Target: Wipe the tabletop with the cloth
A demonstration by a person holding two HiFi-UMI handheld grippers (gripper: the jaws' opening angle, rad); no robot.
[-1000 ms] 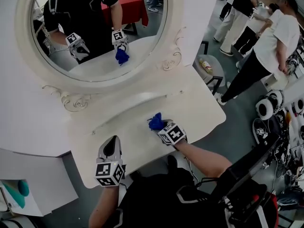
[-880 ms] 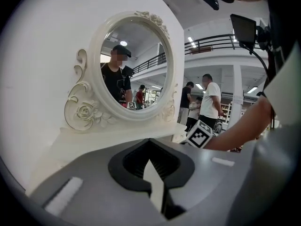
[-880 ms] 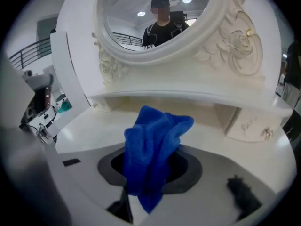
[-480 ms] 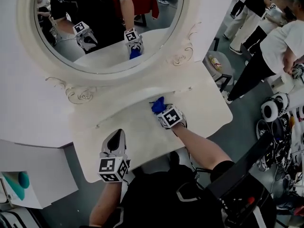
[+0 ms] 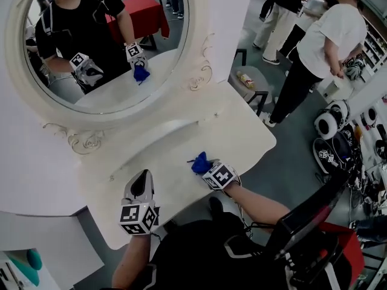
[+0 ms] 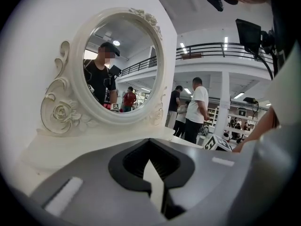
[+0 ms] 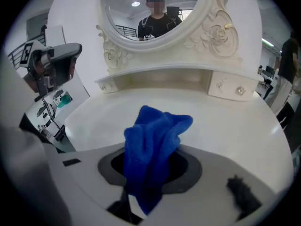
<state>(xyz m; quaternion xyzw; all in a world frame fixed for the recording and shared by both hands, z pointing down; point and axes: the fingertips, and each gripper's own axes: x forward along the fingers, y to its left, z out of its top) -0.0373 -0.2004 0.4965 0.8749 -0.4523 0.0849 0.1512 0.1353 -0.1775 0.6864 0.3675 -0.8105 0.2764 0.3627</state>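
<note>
A blue cloth [image 5: 199, 162] [image 7: 155, 140] is bunched up on the white tabletop [image 5: 242, 132] [image 7: 230, 126], a little right of the middle and near the front edge. My right gripper [image 5: 207, 168] [image 7: 151, 173] is shut on the cloth, which sticks up from between its jaws. My left gripper [image 5: 143, 175] [image 6: 151, 164] rests over the front left of the tabletop, jaws together with nothing in them, apart from the cloth. It points toward the oval mirror [image 5: 100, 41] [image 6: 122, 65].
The carved mirror frame and a raised back ledge [image 7: 160, 76] border the tabletop's far side. Several people [image 5: 314, 47] stand at the right beside a small stool [image 5: 254, 83]. Gear lies on the floor [image 5: 338, 138]. A white cabinet [image 5: 42, 246] stands at the left.
My right gripper has drawn the cloth back from near the rear ledge toward the table's front edge. The left gripper has stayed at the front left.
</note>
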